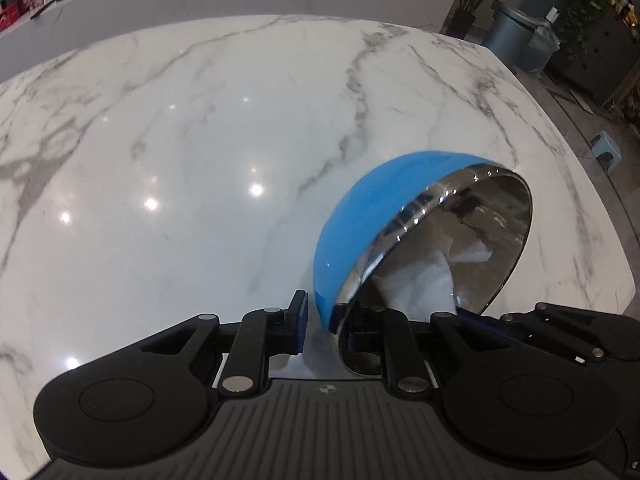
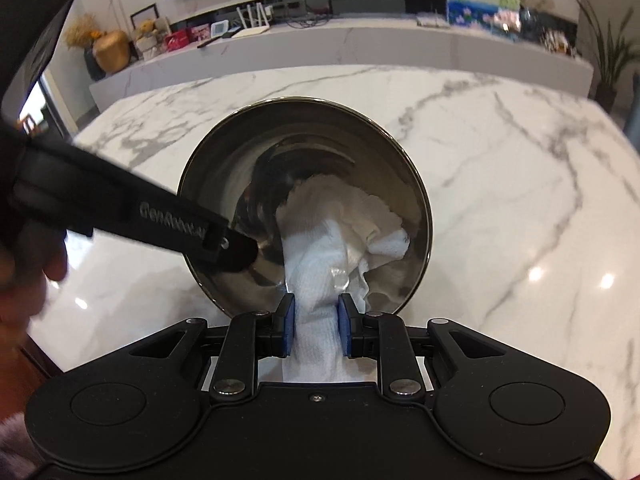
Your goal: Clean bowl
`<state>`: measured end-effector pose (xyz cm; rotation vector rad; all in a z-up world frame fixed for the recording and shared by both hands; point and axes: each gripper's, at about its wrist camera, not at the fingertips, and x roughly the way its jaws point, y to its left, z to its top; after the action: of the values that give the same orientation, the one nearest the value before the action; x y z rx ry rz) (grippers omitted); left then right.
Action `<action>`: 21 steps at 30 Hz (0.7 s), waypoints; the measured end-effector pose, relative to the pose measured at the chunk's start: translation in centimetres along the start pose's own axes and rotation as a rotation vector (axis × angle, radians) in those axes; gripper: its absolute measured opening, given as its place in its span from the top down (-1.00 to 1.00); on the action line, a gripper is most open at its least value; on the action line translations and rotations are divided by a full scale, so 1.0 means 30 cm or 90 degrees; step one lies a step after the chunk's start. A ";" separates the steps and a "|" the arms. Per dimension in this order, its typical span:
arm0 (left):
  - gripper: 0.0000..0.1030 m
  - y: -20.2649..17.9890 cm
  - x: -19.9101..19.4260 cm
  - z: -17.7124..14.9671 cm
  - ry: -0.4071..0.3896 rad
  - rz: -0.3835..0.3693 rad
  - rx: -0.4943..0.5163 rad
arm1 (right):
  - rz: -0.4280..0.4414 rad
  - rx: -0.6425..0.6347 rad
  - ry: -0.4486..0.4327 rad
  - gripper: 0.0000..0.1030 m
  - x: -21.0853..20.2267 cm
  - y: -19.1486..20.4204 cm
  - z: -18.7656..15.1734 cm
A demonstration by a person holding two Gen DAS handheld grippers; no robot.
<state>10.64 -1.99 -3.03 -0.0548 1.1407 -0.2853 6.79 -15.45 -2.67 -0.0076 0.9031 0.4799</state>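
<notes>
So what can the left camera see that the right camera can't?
Only the left wrist view shows the bowl's blue outside and a small blue stool on the floor. Only the right wrist view shows the right gripper pinching the white cloth, and a golden vase on the far shelf. Both show the shiny inside of the tilted bowl, the cloth in it, the left gripper on its rim, and the marble table.

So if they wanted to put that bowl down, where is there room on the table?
The marble table lies bare left of and beyond the blue bowl. It is crowded only at the bowl, where the left gripper grips its rim and the right gripper pushes the white cloth inside.
</notes>
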 end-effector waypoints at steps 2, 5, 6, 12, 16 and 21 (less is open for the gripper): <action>0.68 -0.006 0.011 -0.009 0.002 -0.007 -0.004 | 0.019 0.025 0.006 0.61 0.001 -0.009 0.002; 0.67 -0.010 0.016 -0.013 0.001 -0.007 -0.004 | 0.023 0.025 0.007 0.61 0.001 -0.003 0.002; 0.67 -0.009 0.016 -0.013 0.002 -0.008 -0.004 | 0.021 0.020 0.007 0.61 0.000 0.001 0.003; 0.70 -0.013 0.000 -0.004 0.013 -0.003 0.020 | -0.003 -0.018 -0.001 0.61 0.000 0.030 0.008; 0.72 -0.014 -0.018 0.008 0.023 0.015 0.046 | -0.035 -0.055 -0.016 0.62 -0.010 0.030 0.007; 0.75 -0.010 -0.031 0.021 0.020 0.036 0.057 | -0.065 -0.098 -0.041 0.63 -0.019 0.043 0.011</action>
<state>10.80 -2.11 -1.87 0.0611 1.1578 -0.2864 6.21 -14.46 -1.78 -0.1766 0.7976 0.4504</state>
